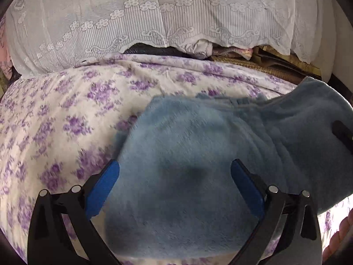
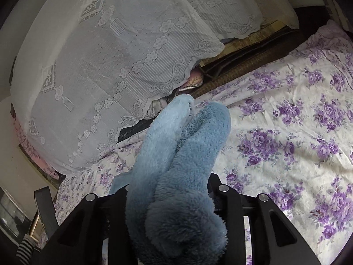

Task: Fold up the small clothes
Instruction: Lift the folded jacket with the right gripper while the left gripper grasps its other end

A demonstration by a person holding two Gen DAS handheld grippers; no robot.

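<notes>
Fluffy light-blue fleece garment (image 2: 176, 176) bunched and clamped in right gripper (image 2: 169, 198), over purple-flowered white bedsheet (image 2: 286, 110). Left gripper (image 1: 175, 176) spread wide around fleece, not pinching. White lace curtain (image 1: 143, 22) hanging behind.

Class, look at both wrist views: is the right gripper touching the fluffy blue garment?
Touching. The right wrist view shows the blue garment bunched between the right gripper's jaws, which close on it and lift it off the floral sheet.
</notes>
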